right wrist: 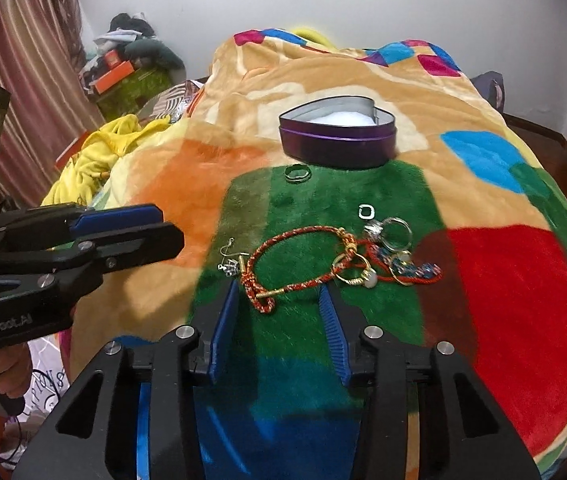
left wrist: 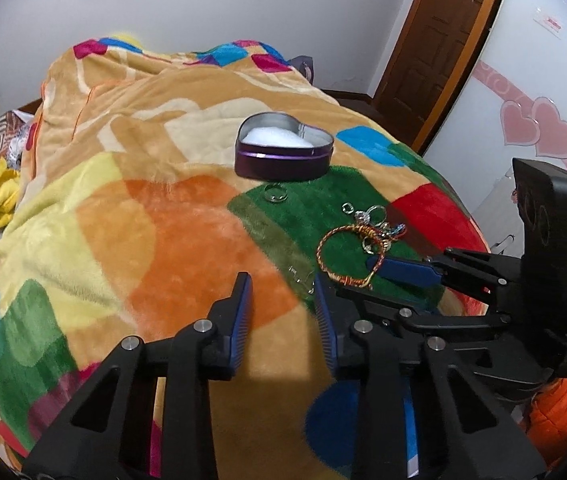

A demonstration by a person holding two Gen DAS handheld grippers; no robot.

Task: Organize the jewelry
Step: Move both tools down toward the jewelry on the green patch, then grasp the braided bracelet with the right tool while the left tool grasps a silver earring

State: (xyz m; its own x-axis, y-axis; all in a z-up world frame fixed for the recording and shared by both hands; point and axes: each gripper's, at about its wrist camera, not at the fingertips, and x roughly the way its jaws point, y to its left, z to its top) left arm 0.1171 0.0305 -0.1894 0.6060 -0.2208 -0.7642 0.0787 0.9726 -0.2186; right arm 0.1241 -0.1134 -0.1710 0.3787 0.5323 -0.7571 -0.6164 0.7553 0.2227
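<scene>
Fingers (right wrist: 227, 320) of the right gripper (right wrist: 279, 300) stand parted and grasp nothing, the red-and-gold braided bracelet (right wrist: 283, 264) lying on the blanket (right wrist: 503, 300) just past their tips at 12 o'clock. Left gripper (left wrist: 283, 292) is likewise unclenched and empty, with the earring (right wrist: 229, 262) near its tips at 1 o'clock. Farther at 12 o'clock lie tangled rings (right wrist: 391, 232), a lone ring (right wrist: 297, 173), then the open heart-shaped tin (right wrist: 337, 148).

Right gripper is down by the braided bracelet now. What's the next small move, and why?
Probably ease the right gripper forward and down so its fingers straddle the red-gold bracelet, then close. The jaws stand open with the bracelet's knotted end just ahead of them, nothing gripped, and the heart-shaped tin sits open beyond, ready to take it.
</scene>
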